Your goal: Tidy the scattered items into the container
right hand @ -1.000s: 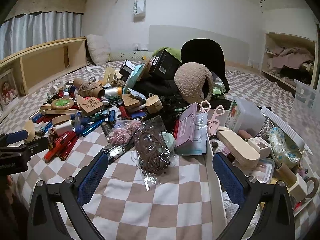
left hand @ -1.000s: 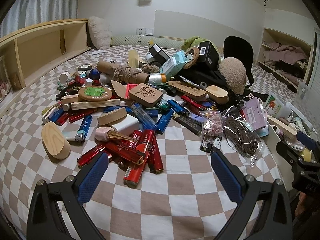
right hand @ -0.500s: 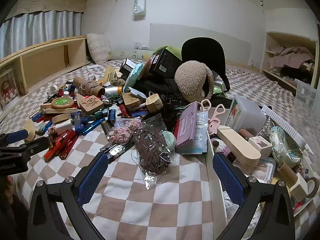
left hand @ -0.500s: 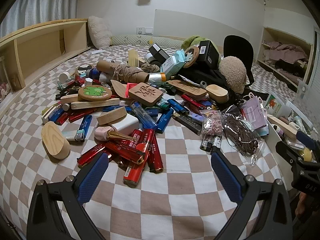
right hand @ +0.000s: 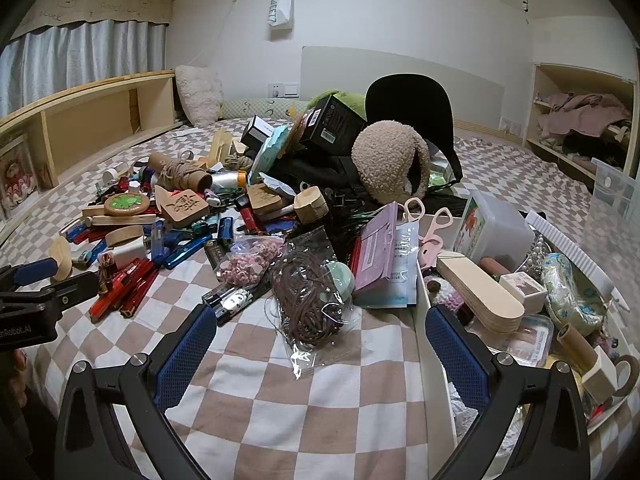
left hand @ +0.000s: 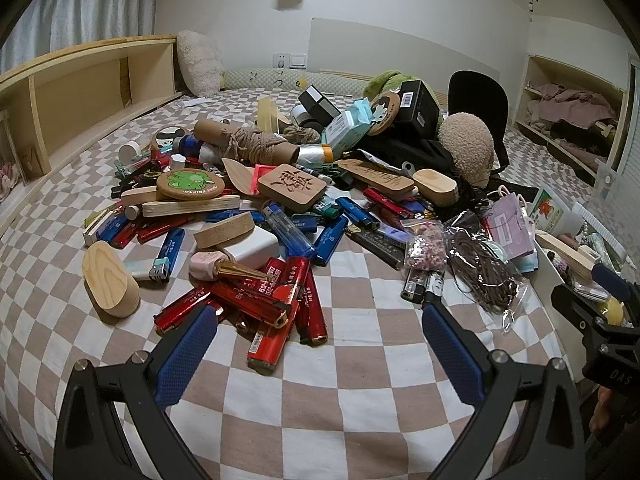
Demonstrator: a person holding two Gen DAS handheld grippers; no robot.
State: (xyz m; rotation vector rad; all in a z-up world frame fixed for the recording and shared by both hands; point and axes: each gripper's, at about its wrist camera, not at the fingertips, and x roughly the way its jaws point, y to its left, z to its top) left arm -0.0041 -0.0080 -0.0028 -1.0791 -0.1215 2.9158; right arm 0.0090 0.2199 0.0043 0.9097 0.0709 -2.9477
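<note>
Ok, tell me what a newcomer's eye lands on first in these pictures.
First comes the heap of red lighters fanned out on the checked bedspread, right ahead of the open left gripper. Behind it the clutter rises to a fuzzy beige hat beside a black box. On the right, the white container already holds many things, with a bag of brown cord lying just outside it, ahead of the open right gripper.

a checkered bed carried a heap: red lighters, a wood block, a cord bag, a bead bag, and a white bin at its right.
</note>
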